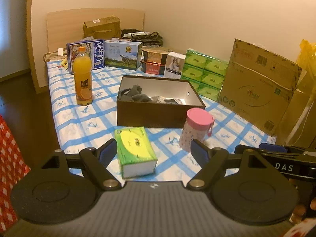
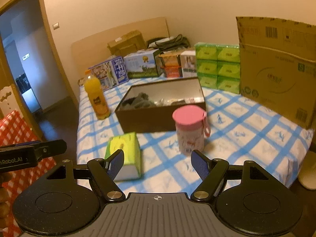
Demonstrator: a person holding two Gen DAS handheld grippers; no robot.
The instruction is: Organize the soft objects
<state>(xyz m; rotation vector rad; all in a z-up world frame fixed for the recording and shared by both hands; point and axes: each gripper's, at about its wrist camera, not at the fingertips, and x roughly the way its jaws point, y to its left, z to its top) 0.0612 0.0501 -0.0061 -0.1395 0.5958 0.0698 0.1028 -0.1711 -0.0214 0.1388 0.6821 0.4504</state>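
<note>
Left wrist view, from the left: red-and-white checked cloth (image 1: 7,158) at the frame edge, then the bed with blue-and-white checked sheet (image 1: 88,122). Orange juice bottle with orange cap (image 1: 83,77) stands upright on it. Left tool (image 1: 153,152) has its blue-padded fingers spread wide, nothing clamped; the green-and-yellow tissue pack (image 1: 136,152) lies on the sheet between and just beyond the fingertips, no contact visible. Behind it, the open dark-brown cardboard box with white lining (image 1: 158,110) holds grey soft items (image 1: 134,94) at its left end and darker pieces to the right. White patterned tumbler with pink lid (image 1: 195,130) stands upright just beside the box's front right corner. Stacked green tissue packs (image 1: 205,75) and a large flat brown carton (image 1: 258,86) lean at the wall. Far right, part of the other tool's black body shows.

Right wrist view only: open doorway (image 2: 23,67) at left, left tool's black body (image 2: 33,154) at the left edge, pale rounded object at the far right edge, unclear what. Picture is blurrier. Right tool (image 2: 157,163) also spread wide, empty; its left finger overlaps the tissue pack (image 2: 124,152) in the picture, contact cannot be told. Tumbler (image 2: 190,130) sits above the right fingertip, apart. Box (image 2: 160,114) contents still readable as grey soft items (image 2: 138,100).
</note>
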